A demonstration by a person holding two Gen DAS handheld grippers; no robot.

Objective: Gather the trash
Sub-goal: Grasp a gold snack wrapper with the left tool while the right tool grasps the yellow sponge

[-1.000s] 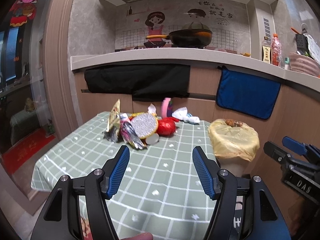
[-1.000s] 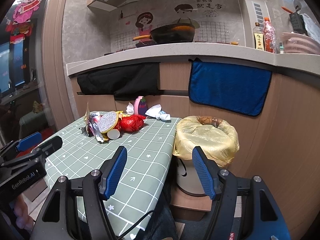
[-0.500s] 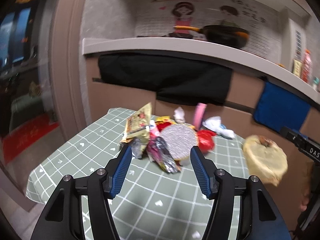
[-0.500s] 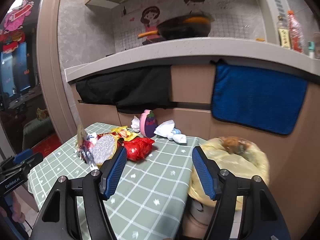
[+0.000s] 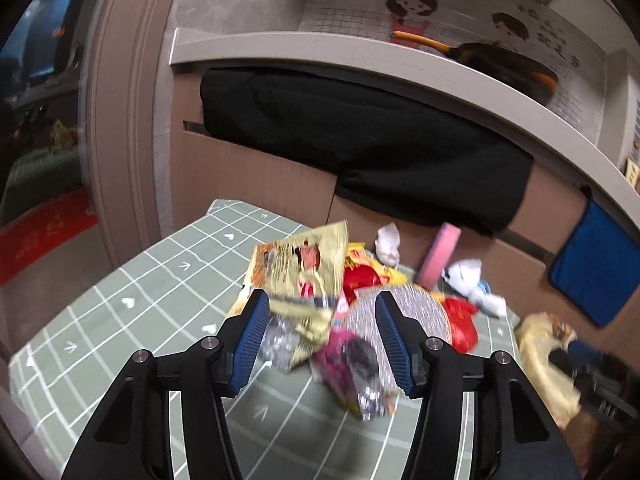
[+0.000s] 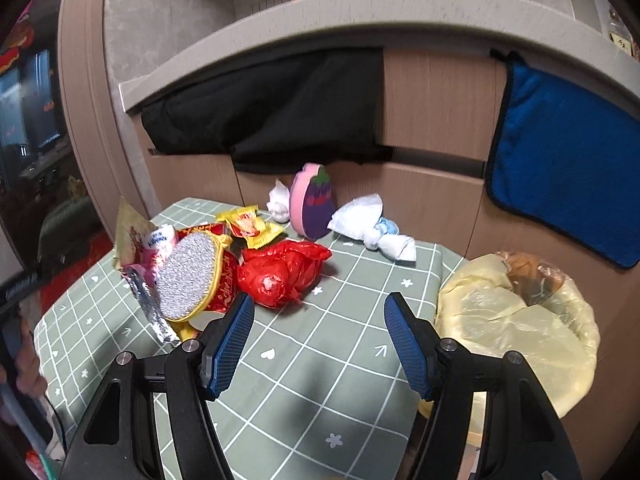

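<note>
The left gripper (image 5: 320, 334) hovers over the green checked bench (image 5: 132, 304), its blue pads apart and its jaws closing. The trash heap sits just beyond and partly between the fingers in the left wrist view, but no pad presses on anything. Closest to it are a yellow snack wrapper (image 5: 300, 268) standing up at about 11 o'clock from the gripper, a pink foil wrapper (image 5: 352, 368) lying at its centre, and a round silver scouring pad (image 5: 404, 312) at 1 o'clock. This view is blurred, so finer contact cannot be told.

The right gripper (image 6: 320, 340) is held wide and empty above bare bench cloth. From it, a crumpled red plastic bag (image 6: 284, 272) lies at 11 o'clock, touching the scouring pad's yellow rim. A small yellow sachet (image 6: 252, 224) lies behind the red bag. At 12 o'clock a pink and purple eggplant-shaped sponge (image 6: 314, 206) stands upright near the bench's far edge, with a white crumpled tissue (image 6: 280, 200) just at its left and a white and blue wad (image 6: 376, 232) at its right.

The trash bin (image 6: 516, 320), lined with a pale yellow bag, stands off the bench at 3 o'clock from the right gripper.
</note>
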